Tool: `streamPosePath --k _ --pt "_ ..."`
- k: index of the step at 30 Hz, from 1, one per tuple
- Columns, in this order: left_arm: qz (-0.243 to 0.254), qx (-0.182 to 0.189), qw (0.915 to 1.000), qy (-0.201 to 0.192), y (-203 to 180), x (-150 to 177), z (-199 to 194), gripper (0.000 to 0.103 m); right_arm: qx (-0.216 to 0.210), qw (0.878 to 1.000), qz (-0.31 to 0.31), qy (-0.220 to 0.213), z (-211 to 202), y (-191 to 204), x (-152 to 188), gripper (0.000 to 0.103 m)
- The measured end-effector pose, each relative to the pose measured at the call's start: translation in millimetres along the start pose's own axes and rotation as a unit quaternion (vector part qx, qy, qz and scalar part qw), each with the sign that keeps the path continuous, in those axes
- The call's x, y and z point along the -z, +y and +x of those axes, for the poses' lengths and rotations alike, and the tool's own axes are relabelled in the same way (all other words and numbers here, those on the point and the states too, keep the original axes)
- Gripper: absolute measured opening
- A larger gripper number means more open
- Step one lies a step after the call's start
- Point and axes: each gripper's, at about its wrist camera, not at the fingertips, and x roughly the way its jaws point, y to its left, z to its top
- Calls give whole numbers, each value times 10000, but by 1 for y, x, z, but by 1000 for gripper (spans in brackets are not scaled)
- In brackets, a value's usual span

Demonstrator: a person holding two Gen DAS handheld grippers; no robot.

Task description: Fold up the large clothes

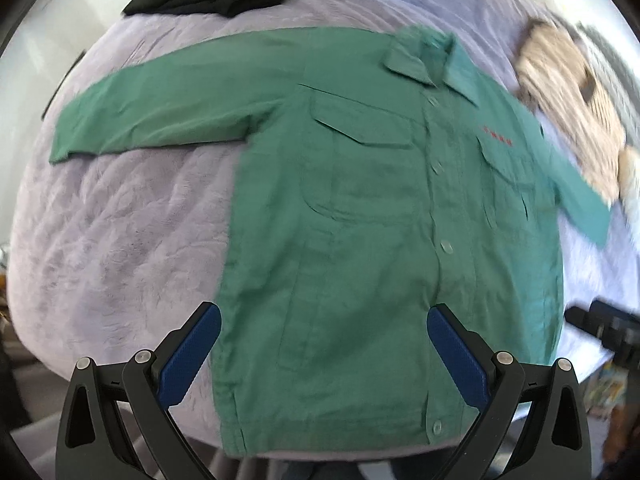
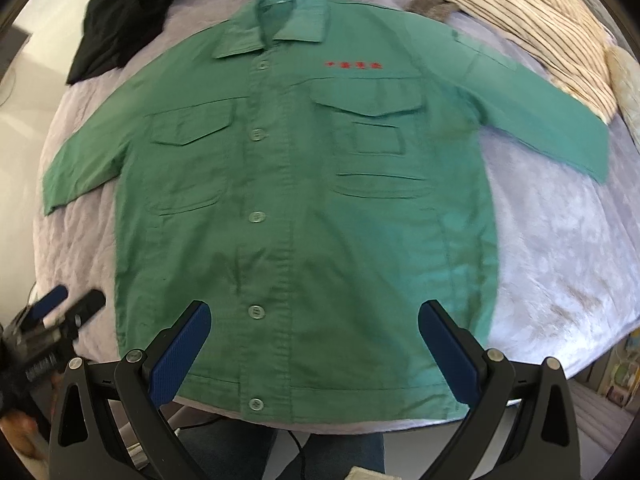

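Hovering both grippers, left (image 1: 324, 354) and right (image 2: 314, 350), fingers released above the green shirt's (image 2: 288, 200) hem at the bed's (image 2: 560, 260) near edge; folding hasn't started, sleeves probably come first

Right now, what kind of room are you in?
Probably a bedroom. A green shirt lies spread flat on a soft lilac bedspread that looks like a bed, with a striped garment and a black garment lying near its far edge.
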Motion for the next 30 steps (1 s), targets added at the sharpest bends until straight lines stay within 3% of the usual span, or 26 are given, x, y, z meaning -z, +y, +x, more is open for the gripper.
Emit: streamPosePath --k 4,7,12,14,21,22,23,24,25,26,27,30 --pt "-610 73 9976 -309 58 -25 13 103 -89 9995 -316 3 12 28 -1 103" --pt "-1023 -100 9931 -571 106 -46 24 103 -199 9988 -413 178 32 49 -2 103" --pt "-1847 -343 9762 -1085 201 -82 46 103 -310 9963 -712 364 69 87 -3 103" --pt "-2207 -427 9657 -1297 240 -96 56 103 -341 9949 -852 411 84 102 -4 103" --pt "-2771 -376 9434 -1783 314 -122 88 102 -503 9913 -1127 466 123 146 -13 103" --pt "-2826 -342 9406 -1850 318 -124 92 98 -509 9907 -1167 483 128 152 -14 103" --pt "-2884 -251 9380 -1905 324 -126 94 79 -535 9898 -1217 504 133 159 -16 103" --pt "-2912 -106 9375 -1901 329 -128 98 52 -554 9894 -1241 512 136 163 -17 103" --pt "-2919 78 9375 -1891 333 -129 102 37 -585 9889 -1273 505 139 167 -18 103" --pt "-2929 255 9366 -1908 335 -130 105 14 -615 9884 -1304 487 142 172 -18 103" --pt "-2942 434 9347 -1947 338 -134 104 8 -631 9880 -1327 470 144 176 -19 103" --pt "-2742 529 9334 -2254 330 -135 86 8 -694 9880 -1307 435 146 182 -19 103"
